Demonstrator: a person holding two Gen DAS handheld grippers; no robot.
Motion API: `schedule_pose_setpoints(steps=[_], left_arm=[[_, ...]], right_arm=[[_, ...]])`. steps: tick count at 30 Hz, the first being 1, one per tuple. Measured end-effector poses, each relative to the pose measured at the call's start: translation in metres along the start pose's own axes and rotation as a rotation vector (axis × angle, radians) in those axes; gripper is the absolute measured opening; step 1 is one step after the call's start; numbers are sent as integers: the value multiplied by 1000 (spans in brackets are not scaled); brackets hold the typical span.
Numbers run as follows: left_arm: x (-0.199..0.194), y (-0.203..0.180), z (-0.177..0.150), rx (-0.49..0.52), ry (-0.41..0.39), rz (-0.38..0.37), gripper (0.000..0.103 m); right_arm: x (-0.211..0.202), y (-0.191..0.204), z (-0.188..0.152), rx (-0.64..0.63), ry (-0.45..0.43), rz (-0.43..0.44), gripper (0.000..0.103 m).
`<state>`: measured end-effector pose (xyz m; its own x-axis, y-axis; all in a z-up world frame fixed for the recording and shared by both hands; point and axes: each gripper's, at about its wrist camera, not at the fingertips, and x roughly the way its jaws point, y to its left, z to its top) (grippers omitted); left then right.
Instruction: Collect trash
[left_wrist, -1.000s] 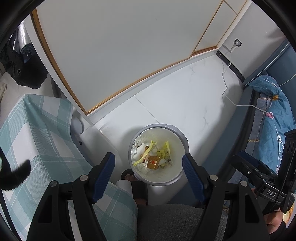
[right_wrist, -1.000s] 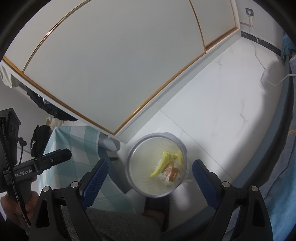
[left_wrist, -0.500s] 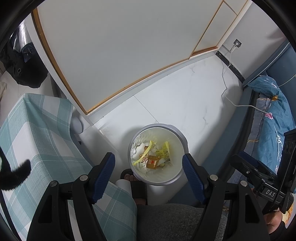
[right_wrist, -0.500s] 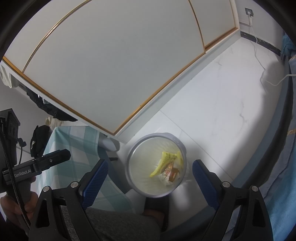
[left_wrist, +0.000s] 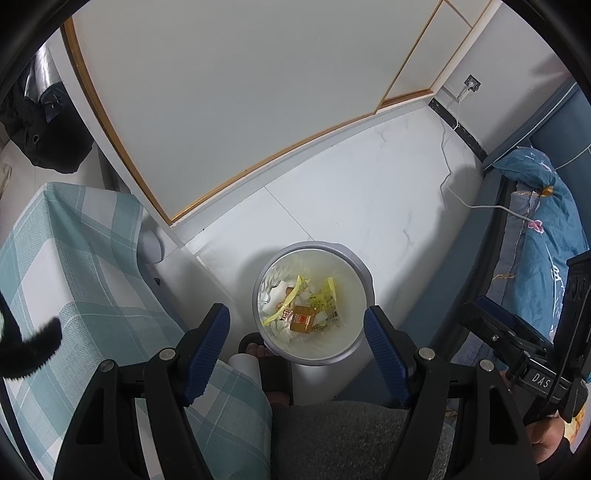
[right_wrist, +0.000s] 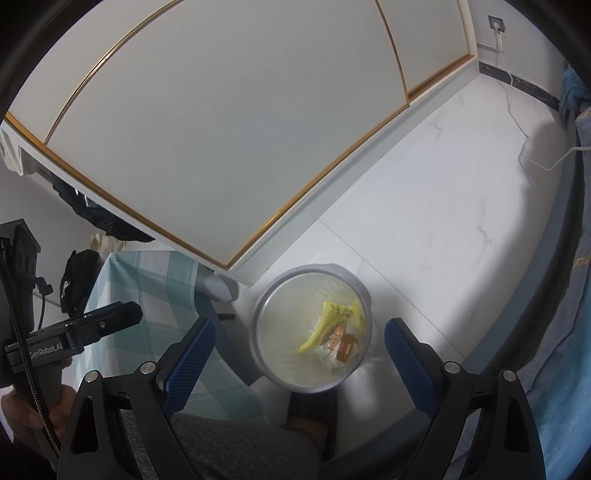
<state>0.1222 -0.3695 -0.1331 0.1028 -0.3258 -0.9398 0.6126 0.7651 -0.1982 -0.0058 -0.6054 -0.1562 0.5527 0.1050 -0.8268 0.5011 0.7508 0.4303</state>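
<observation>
A round grey-rimmed waste bin (left_wrist: 360, 264) with a white liner stands on the floor below both grippers. Inside lie yellow wrappers (left_wrist: 327, 295), a brown packet (left_wrist: 303, 319) and white crumpled tissue (left_wrist: 273, 295). My left gripper (left_wrist: 297, 326) hangs high above the bin, open, nothing between its blue pads. In the right wrist view the same bin (right_wrist: 266, 314) shows the yellow wrappers (right_wrist: 332, 314) and the brown packet (right_wrist: 345, 349). My right gripper (right_wrist: 299, 343) is open and empty above it too.
A table with a teal checked cloth (left_wrist: 74, 266) sits left of the bin. A bed with blue bedding (left_wrist: 543, 236) runs along the right. White wardrobe doors (left_wrist: 258, 92) stand behind. A white cable (left_wrist: 476, 205) trails on the floor. A person's sandalled foot (left_wrist: 269, 363) rests by the bin.
</observation>
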Motion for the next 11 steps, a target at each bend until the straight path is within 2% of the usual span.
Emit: schedule_pose_setpoints(steps=[4, 8, 11], left_arm=[[-2, 1, -1, -6, -7, -6, 72], [-11, 2, -5, -8, -70, -43, 72], [-12, 5, -5, -28, -75, -59, 72]], right_arm=[[0, 0, 0, 0, 4, -1, 93], [-1, 0, -1, -2, 1, -3, 93], [-2, 2, -1, -6, -2, -7, 93]])
